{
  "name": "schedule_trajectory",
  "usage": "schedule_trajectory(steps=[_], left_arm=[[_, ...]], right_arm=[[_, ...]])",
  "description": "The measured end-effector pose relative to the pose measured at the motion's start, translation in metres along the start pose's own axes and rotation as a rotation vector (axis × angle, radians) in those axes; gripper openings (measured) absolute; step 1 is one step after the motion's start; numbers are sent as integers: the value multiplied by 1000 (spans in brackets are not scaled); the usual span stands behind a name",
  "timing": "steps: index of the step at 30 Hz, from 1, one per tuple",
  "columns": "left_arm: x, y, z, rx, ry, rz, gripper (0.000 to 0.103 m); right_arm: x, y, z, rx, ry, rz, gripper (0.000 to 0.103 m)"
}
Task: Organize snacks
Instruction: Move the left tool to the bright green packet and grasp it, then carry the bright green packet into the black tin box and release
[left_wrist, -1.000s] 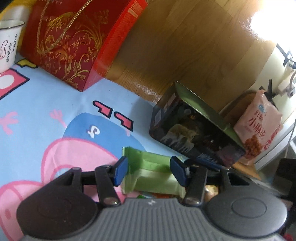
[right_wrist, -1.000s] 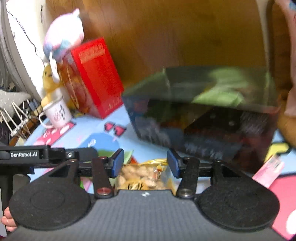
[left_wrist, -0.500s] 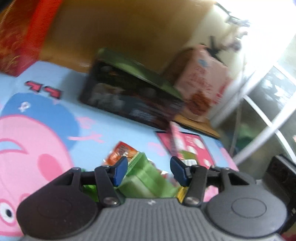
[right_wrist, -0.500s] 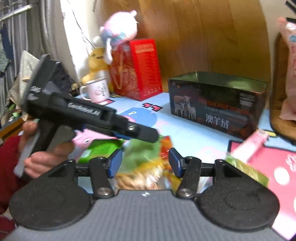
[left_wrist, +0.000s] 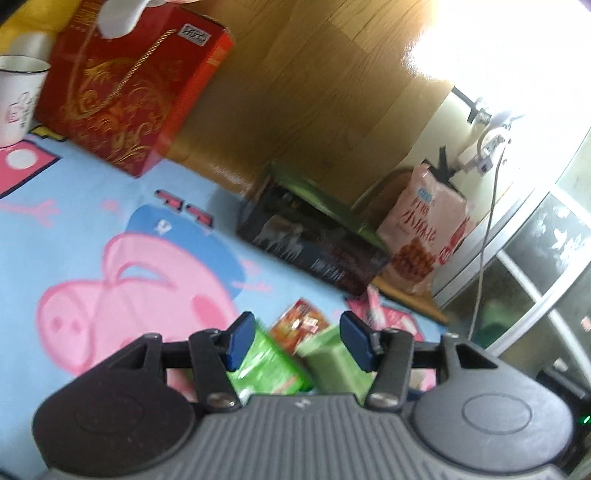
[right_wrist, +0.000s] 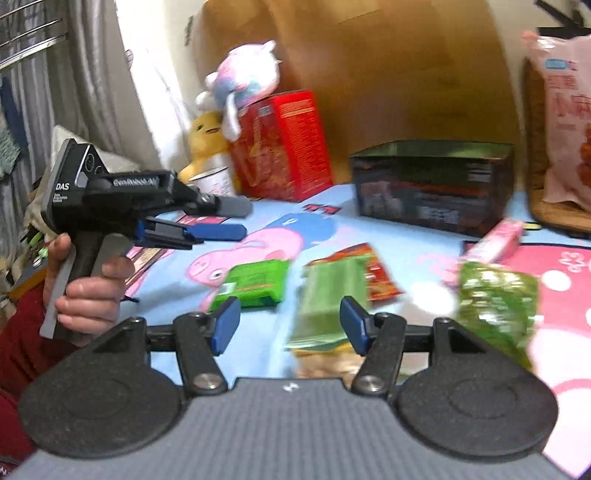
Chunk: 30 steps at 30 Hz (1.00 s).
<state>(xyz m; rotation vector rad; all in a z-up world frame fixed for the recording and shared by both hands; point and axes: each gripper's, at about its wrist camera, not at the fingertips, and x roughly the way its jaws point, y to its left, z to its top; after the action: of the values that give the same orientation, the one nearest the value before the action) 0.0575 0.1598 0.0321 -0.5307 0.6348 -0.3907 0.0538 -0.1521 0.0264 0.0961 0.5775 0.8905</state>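
Several snack packets lie in a loose heap on the cartoon-pig mat (right_wrist: 258, 236): a green packet (right_wrist: 255, 282), a pale green packet (right_wrist: 332, 295), a red-orange packet (right_wrist: 373, 273), a peanut packet (right_wrist: 328, 362), a crinkly green bag (right_wrist: 495, 306) and a pink stick pack (right_wrist: 495, 243). My right gripper (right_wrist: 290, 326) hovers over the heap, its jaws opening, with no packet pressed between the pads. My left gripper (left_wrist: 299, 341) is open above the green packet (left_wrist: 266, 365), pale green packet (left_wrist: 332, 362) and red-orange packet (left_wrist: 299, 325). From the right wrist, a hand holds the left gripper (right_wrist: 229, 218) empty at the left.
An open dark tin box (right_wrist: 432, 184) (left_wrist: 310, 240) stands at the back by the wooden board. A red gift bag (left_wrist: 125, 92), a white mug (left_wrist: 18, 99) and plush toys (right_wrist: 243, 77) stand at the back left. A large pink snack bag (left_wrist: 424, 236) leans at the right.
The left view swung right, then back left to the mat. The right gripper pulled back from the tin box and its jaws widened. The left gripper moved left, out from in front of it.
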Motion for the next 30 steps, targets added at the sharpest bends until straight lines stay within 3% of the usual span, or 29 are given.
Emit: schedule_trajectory(steps=[4, 8, 12, 17, 22, 25, 28, 30], left_arm=[[-1, 3, -14, 4, 16, 42, 51], [-7, 2, -17, 3, 2, 59, 53], [-13, 0, -22, 16, 7, 130, 54], [-2, 2, -27, 5, 43, 172, 54], [10, -5, -29, 41, 47, 198, 53], [13, -12, -32, 70, 48, 213, 52], [12, -15, -33, 65, 56, 189, 49], [11, -20, -34, 68, 65, 169, 46]], right_arm=[[21, 26, -1, -63, 55, 57, 62], [50, 44, 1, -161, 109, 6, 63], [69, 41, 6, -188, 124, -49, 75], [87, 39, 12, -175, 153, -39, 78], [104, 52, 8, -266, 193, -53, 78], [100, 55, 3, -298, 177, -60, 67], [93, 52, 1, -287, 153, -75, 52], [86, 50, -2, -271, 141, -86, 48]])
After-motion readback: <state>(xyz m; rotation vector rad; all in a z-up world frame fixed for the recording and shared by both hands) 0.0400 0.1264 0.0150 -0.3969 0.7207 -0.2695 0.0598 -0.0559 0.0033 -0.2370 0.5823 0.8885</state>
